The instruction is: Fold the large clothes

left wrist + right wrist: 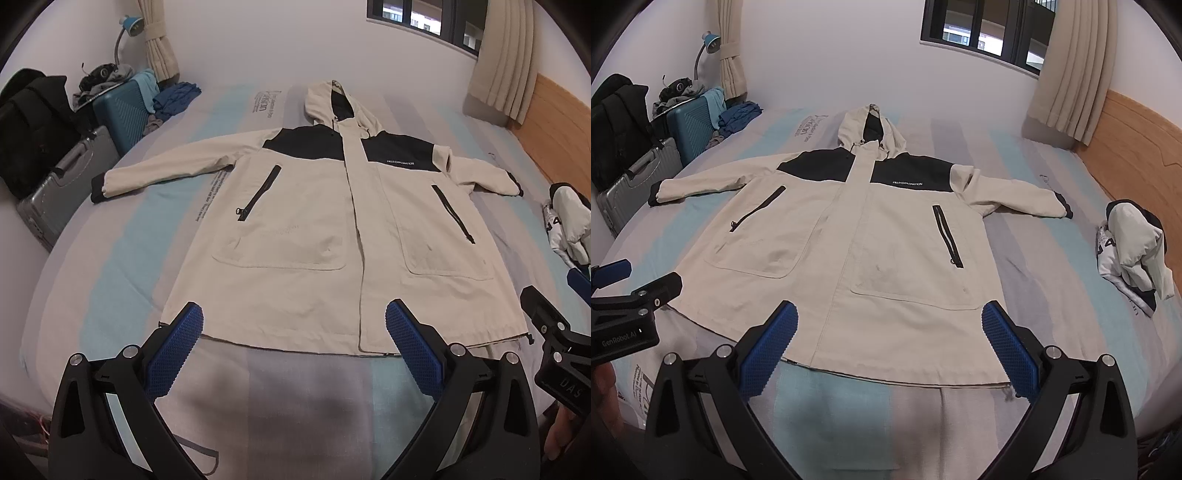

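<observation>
Cream fabric with black shoulder panels makes up the hooded jacket, which lies face up and spread flat in the middle of the striped bed. Its hood points toward the far wall, both sleeves stretch out sideways, and its hem runs along the near side. The front is closed, and white lettering reads "FIELD EXPLORATION" on one black panel. Two slanted black zip pockets sit above two large patch pockets.

The left gripper hovers just above the jacket's hem, its blue textured fingers spread wide apart with nothing between them. The right gripper hovers over the hem too, beside the left one, its blue fingers likewise wide apart and empty.

Beyond the jacket's right-hand sleeve, a crumpled white and dark garment lies on the bed, well apart from the jacket. Off the bed past the other sleeve stand a silver suitcase and a teal suitcase piled with clothes. Above the hood, on the far wall, is a dark-framed window flanked by beige curtains.
</observation>
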Motion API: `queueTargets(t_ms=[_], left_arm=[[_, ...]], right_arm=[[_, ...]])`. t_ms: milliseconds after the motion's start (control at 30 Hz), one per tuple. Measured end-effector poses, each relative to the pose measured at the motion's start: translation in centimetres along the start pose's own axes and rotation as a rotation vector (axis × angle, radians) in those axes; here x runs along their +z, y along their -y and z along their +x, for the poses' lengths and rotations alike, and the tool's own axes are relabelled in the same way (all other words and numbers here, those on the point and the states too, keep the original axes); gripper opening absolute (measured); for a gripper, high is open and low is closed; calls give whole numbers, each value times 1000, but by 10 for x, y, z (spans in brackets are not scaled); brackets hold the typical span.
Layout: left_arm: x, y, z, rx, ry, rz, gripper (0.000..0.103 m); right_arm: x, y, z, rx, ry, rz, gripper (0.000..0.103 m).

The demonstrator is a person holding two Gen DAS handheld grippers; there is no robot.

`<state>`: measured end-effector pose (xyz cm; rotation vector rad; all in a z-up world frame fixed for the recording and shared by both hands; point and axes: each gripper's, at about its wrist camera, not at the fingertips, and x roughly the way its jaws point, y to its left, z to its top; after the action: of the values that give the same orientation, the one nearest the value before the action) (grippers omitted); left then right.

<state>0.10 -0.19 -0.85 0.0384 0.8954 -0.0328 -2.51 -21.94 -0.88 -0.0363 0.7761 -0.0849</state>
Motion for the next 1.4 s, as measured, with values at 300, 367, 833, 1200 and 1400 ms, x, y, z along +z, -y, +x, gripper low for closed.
queueTargets(t_ms=[300, 367, 833, 1200, 1400], left_arm=[[2, 1, 0, 3, 6, 8, 97], [2, 2, 1, 8, 5, 13, 97], [0, 1, 1, 5, 12, 2, 97], [13, 1, -2, 7, 17, 24, 97], [31, -8, 1, -20, 11, 22, 97]], right_arm=[[0, 0, 1, 5, 0, -1, 96], [0, 0, 1, 12, -2, -5, 96], [-2, 0, 0, 29, -3, -15, 96], [4, 3, 1, 28, -15, 11, 96], [25, -3, 3, 10, -10, 0, 96]])
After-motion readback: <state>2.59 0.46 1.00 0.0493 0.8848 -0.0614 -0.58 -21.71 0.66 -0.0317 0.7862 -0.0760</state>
